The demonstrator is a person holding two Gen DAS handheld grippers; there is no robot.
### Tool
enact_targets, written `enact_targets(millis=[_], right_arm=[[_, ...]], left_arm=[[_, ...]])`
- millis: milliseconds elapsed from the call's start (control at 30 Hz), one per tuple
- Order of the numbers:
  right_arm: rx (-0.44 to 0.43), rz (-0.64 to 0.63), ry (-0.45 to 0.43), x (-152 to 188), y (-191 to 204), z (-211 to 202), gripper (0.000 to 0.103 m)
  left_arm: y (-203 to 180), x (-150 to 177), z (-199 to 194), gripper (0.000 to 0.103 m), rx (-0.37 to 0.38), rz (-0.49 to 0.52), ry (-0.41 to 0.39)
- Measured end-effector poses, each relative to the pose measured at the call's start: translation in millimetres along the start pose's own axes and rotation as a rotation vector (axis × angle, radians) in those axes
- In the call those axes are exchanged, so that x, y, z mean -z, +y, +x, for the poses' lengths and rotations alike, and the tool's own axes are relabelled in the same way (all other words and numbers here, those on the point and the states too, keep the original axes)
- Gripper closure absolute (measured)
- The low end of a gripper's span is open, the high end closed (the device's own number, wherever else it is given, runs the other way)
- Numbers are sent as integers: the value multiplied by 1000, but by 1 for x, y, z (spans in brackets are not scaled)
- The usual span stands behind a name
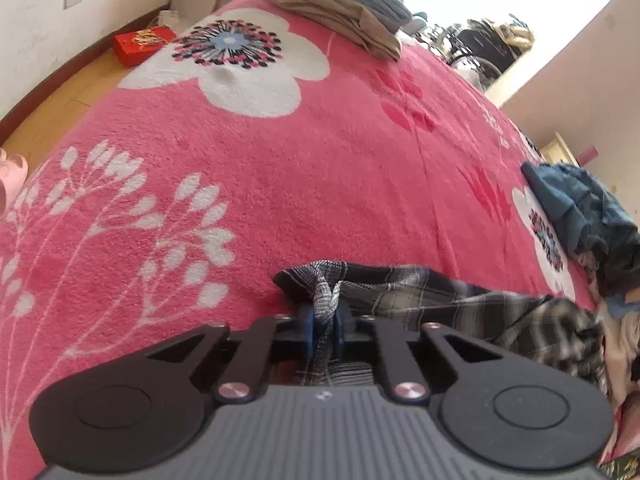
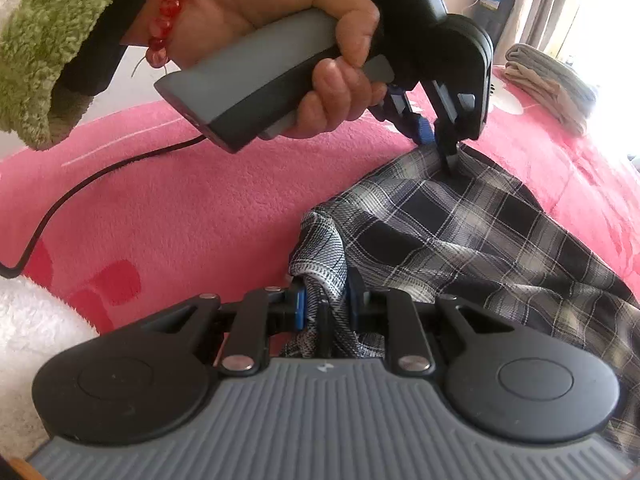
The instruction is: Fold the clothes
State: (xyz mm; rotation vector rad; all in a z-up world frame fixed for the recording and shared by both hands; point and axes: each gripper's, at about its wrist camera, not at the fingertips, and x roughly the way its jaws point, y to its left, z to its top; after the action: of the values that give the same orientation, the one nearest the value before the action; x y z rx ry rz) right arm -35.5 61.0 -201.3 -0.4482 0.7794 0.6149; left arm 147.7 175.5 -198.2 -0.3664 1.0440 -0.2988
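Note:
A black, grey and white plaid garment (image 2: pixel 472 236) lies partly spread on a pink floral blanket (image 2: pixel 192 208). My right gripper (image 2: pixel 326 304) is shut on a bunched edge of it. My left gripper (image 1: pixel 325 322) is shut on another edge of the same plaid garment (image 1: pixel 420 292); it also shows in the right wrist view (image 2: pixel 448 160), held in a hand and pinching the far edge. The cloth stretches between the two grippers.
A folded stack of grey and tan clothes (image 1: pixel 348 8) sits at the far end of the bed. A heap of dark blue clothes (image 1: pixel 588 212) lies at the right edge. A red box (image 1: pixel 142 44) stands on the wooden floor at the left.

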Motion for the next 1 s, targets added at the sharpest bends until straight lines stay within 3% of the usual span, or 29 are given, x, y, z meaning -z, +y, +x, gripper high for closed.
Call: enact_targets(millis=[233, 533, 767, 1000], right_arm=[[50, 117, -85, -2, -20, -32, 88], [120, 434, -258, 19, -76, -104, 89], [201, 723, -405, 68, -131, -176, 89], [253, 1039, -514, 147, -192, -213, 89]], left_arm=[[-47, -13, -25, 94, 23, 14, -58], [-122, -31, -55, 95, 74, 40, -118], [-214, -34, -51, 95, 130, 110, -148], [-307, -14, -9, 95, 184, 208, -108]])
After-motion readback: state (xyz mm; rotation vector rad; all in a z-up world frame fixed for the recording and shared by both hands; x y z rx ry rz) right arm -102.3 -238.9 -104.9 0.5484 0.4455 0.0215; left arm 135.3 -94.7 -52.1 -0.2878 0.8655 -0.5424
